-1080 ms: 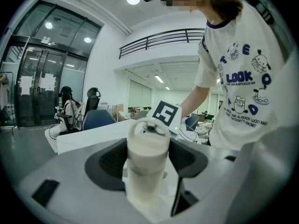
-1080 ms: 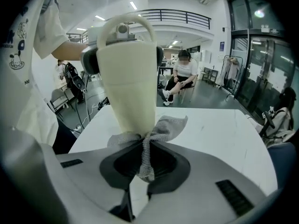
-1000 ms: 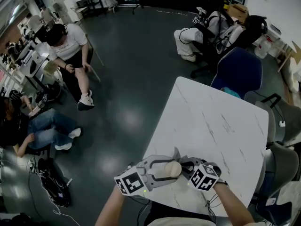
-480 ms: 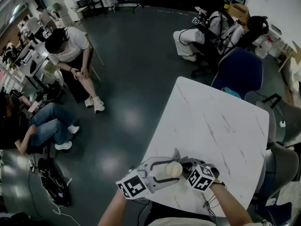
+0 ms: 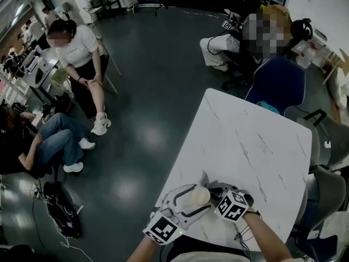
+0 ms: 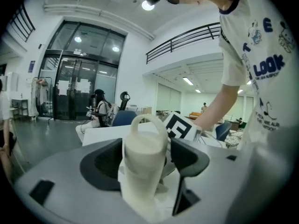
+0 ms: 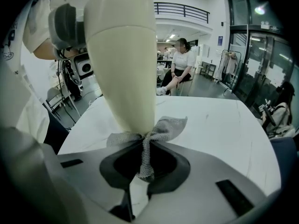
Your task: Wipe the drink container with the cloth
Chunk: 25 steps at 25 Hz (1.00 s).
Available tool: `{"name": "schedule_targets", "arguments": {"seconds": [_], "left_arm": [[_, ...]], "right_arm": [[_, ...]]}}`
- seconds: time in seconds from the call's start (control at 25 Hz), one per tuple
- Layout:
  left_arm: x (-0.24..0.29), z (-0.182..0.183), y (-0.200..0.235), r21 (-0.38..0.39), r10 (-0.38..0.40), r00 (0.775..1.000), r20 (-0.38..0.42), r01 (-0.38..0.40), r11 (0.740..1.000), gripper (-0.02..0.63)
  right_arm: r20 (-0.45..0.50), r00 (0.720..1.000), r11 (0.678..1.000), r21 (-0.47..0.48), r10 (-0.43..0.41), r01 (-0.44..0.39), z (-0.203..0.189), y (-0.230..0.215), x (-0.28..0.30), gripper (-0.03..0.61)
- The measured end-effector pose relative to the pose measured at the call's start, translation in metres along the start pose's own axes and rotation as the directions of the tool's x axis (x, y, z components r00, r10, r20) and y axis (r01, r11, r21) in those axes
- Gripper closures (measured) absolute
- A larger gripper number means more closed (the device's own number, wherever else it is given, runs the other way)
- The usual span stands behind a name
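We hold the left gripper (image 6: 147, 157) with both pads against the sides of the cream drink container (image 6: 144, 146). Its jaws have just been opening a little and now stand wide, with the container gripped between them and its loop-handled cap pointing to 12 o'clock in the left gripper view. Our right gripper (image 7: 145, 158) is closed tight on a pinch of grey mesh cloth (image 7: 164, 128). The cloth fans out past the jaw tips and touches the container's narrow lower end, and the container rises from there toward 11 o'clock in the right gripper view.

In the head view the container sits at 6 o'clock, lifted and tilted over the near edge of the white marbled table (image 5: 256, 141), with the right gripper just beside it at 3 o'clock. Past the table's far edge, at 12 o'clock, stands a blue chair (image 5: 275, 83). On the dark floor (image 5: 158, 81), one seated person (image 5: 82, 51) is at 10 o'clock and another (image 5: 232, 42) at 1 o'clock.
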<state>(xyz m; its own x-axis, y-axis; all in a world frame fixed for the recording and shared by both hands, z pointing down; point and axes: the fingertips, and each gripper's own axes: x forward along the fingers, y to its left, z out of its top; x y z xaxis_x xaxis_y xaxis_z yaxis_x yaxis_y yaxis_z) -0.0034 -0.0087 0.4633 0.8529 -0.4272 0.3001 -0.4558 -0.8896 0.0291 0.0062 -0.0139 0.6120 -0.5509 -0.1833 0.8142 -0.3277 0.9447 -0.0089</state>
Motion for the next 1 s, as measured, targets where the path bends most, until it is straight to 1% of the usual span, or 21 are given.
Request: {"name": "schedule_targets", "arguments": {"seconds": [0.16,0.2,0.32,0.44,0.56,0.76,0.88,1.0], "left_arm": [[-0.0010,0.0019,0.0069,-0.014,0.144,0.990,-0.005,-0.144,0.989,0.313],[-0.0005,0.0014,0.0079,-0.018,0.168,0.986,-0.005,-0.168,0.986,0.313],[-0.0001,0.0056,0.0093,-0.077,0.238,0.971,-0.007,-0.238,0.968,0.313],[0.0024,0.0054,0.0091,-0.069,0.275,0.961,-0.015,-0.275,0.959,0.314],[0.0034,0.0054,0.0094,-0.067,0.280,0.960,-0.005,-0.280,0.958,0.322],[0.0018,0.0048,0.0078,-0.060,0.259,0.966,0.003,-0.259,0.964,0.325],[0.0019,0.0057,0.0073,-0.050,0.227,0.974,0.008,-0.226,0.973,0.325],[0.0024,0.0054,0.0049,-0.017,0.166,0.986,0.021,-0.166,0.986,0.325]], "right_arm": [[0.003,1.000,1.000,0.003,-0.003,0.003,-0.0003,-0.0007,0.0002,0.535],[0.004,1.000,1.000,0.003,-0.004,0.004,-0.0001,-0.0009,0.0004,0.535],[0.005,1.000,1.000,0.007,-0.005,0.005,-0.0008,-0.0001,0.0007,0.535],[0.004,1.000,1.000,0.008,-0.005,0.005,-0.0020,-0.0001,0.0009,0.535],[0.006,1.000,1.000,0.007,-0.008,0.008,-0.0023,-0.0006,0.0007,0.535],[0.003,1.000,1.000,0.001,-0.011,0.011,-0.0026,0.0017,0.0010,0.535],[0.006,1.000,1.000,0.001,-0.004,0.004,-0.0015,0.0024,-0.0010,0.535],[0.016,1.000,1.000,0.005,0.004,-0.004,0.0009,0.0033,-0.0050,0.535]]}}
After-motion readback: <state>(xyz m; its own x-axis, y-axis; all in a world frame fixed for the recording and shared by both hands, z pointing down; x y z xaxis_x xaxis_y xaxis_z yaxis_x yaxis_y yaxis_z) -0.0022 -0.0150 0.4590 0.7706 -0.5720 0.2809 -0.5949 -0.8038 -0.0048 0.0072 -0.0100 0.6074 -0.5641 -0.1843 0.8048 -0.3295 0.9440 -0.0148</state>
